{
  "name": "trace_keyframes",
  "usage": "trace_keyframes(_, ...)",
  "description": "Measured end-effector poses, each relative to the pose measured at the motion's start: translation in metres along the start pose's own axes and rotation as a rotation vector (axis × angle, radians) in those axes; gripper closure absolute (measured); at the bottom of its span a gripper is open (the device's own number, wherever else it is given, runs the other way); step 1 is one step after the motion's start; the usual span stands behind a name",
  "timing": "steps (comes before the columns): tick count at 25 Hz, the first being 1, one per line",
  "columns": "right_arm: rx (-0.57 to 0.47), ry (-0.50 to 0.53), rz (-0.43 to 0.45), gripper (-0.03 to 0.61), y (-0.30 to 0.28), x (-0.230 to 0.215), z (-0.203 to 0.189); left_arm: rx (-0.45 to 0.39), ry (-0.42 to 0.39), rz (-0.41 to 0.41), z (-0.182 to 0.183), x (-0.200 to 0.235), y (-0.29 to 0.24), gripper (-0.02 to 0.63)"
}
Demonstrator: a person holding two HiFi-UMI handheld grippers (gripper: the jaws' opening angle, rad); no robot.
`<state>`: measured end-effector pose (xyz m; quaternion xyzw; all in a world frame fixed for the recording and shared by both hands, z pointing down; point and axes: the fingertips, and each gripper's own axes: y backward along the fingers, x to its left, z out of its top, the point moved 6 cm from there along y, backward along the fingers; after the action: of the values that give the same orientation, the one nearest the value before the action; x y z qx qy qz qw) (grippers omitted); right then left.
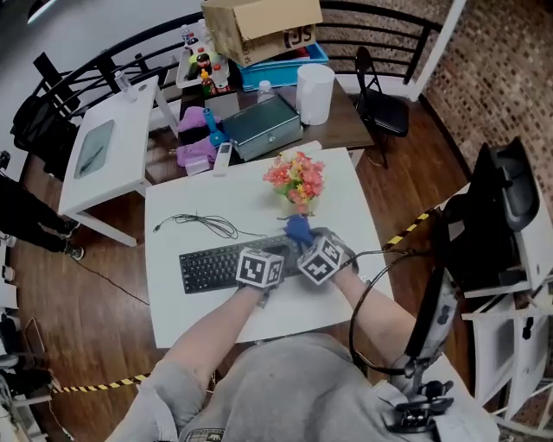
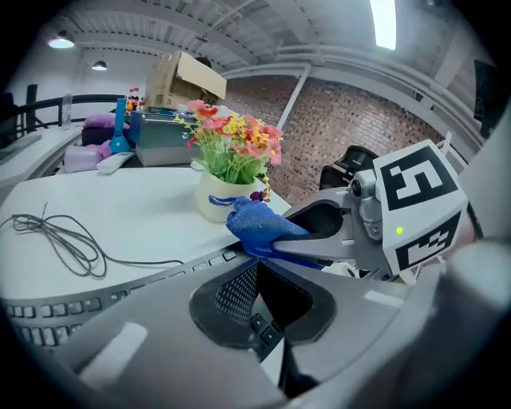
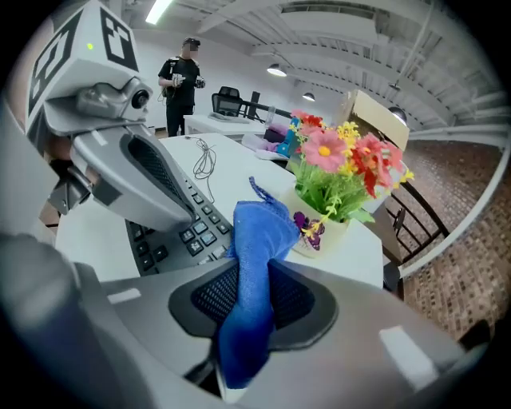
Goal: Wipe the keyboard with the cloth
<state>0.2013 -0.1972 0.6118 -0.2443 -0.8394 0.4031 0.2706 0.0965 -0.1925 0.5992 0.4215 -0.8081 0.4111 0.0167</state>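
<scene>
A black keyboard (image 1: 207, 266) lies across the white table (image 1: 173, 302). My right gripper (image 1: 304, 242) is shut on a blue cloth (image 1: 299, 229) just above the keyboard's right end. In the right gripper view the cloth (image 3: 257, 248) stands up between the jaws of that gripper (image 3: 254, 281), over the keys (image 3: 172, 240). My left gripper (image 1: 273, 252) is close beside it on the left, over the keyboard. In the left gripper view its jaws (image 2: 257, 268) meet at the tips with nothing in them, and keys (image 2: 48, 319) show beneath.
A pot of flowers (image 1: 296, 181) stands just behind the cloth. A loose black cable (image 1: 203, 224) lies behind the keyboard. Farther back a brown table holds a metal box (image 1: 263, 128) and a cardboard box (image 1: 259, 26). A person (image 3: 180, 80) stands far off.
</scene>
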Motion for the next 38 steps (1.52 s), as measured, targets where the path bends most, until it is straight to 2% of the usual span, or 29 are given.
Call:
trace_keyframes(6, 0.008, 0.054, 0.022, 0.469, -0.015, -0.001, 0.007, -0.016, 0.05, 0.017, 0.002, 0.012, 0.001, 0.614)
trace_keyframes(11, 0.009, 0.058, 0.044, 0.469, -0.001, 0.014, -0.005, 0.009, 0.035, 0.0, -0.015, 0.001, 0.002, 0.614)
trace_keyframes(21, 0.05, 0.05, 0.097, 0.469, 0.035, 0.073, -0.055, 0.077, -0.002, -0.067, -0.068, -0.027, 0.01, 0.614)
trace_keyframes(26, 0.065, 0.056, 0.099, 0.469, 0.038, 0.079, -0.061, 0.092, -0.007, -0.085, -0.081, -0.032, 0.01, 0.614)
trace_keyframes(30, 0.035, 0.066, 0.09, 0.469, 0.033, 0.073, -0.043, 0.068, 0.004, -0.061, -0.077, -0.021, 0.018, 0.614)
trace_keyframes(38, -0.053, 0.173, 0.109, 0.469, -0.002, 0.052, 0.033, -0.02, 0.101, 0.056, -0.053, 0.029, 0.046, 0.614)
